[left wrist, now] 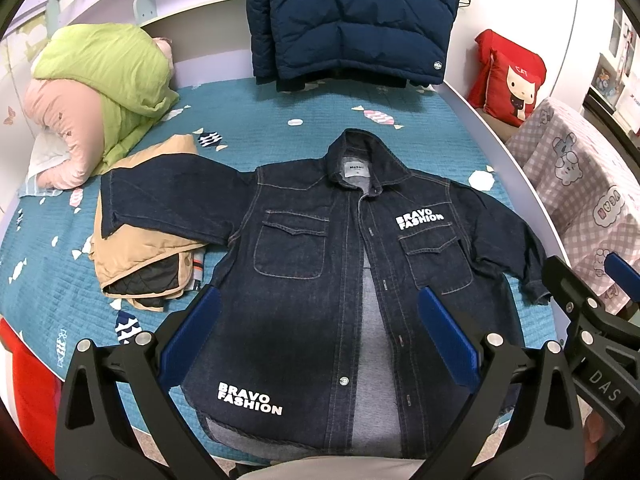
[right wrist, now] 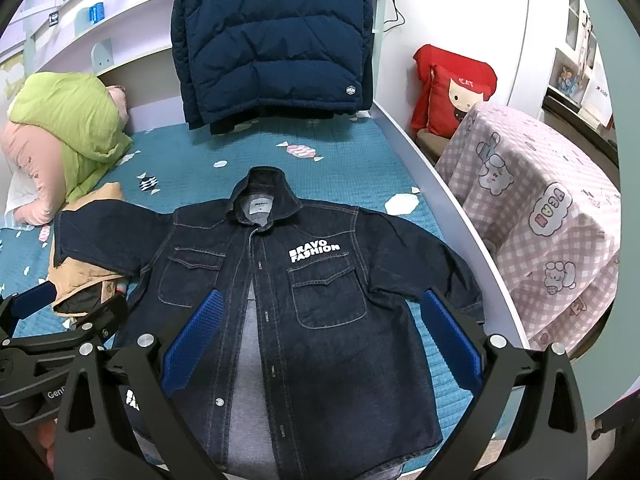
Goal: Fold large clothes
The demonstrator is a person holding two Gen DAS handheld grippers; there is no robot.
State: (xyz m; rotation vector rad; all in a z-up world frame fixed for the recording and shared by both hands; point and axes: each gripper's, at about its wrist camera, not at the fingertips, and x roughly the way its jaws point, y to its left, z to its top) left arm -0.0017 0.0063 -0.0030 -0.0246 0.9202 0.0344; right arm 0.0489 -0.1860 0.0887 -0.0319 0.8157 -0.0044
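- On the teal bedspread (left wrist: 280, 120), a dark denim jacket (left wrist: 304, 264) lies flat and face up, front open down the middle with grey lining showing.
- Its long axis runs from hem, nearest the cameras, to collar, which points away toward the navy puffer coat (left wrist: 352, 20) hanging at the far end of the bed.
- Both sleeves spread sideways; the one on the left lies across a folded tan quilted garment (left wrist: 148, 248), the one on the right bends back toward the hem near the bed's edge.
- White "BRAVO FASHION" lettering reads upright above one chest pocket and again near the hem.
- Left gripper (left wrist: 316, 336) hovers over the lower half of the jacket, blue pads wide apart, holding nothing.
- Right gripper (right wrist: 320, 340) hangs over the jacket's middle, fingers likewise spread and empty.
- A green and pink bundle of bedding (left wrist: 96, 96) sits at far left; a pink checked cloth (right wrist: 532, 220) covers something beside the bed.
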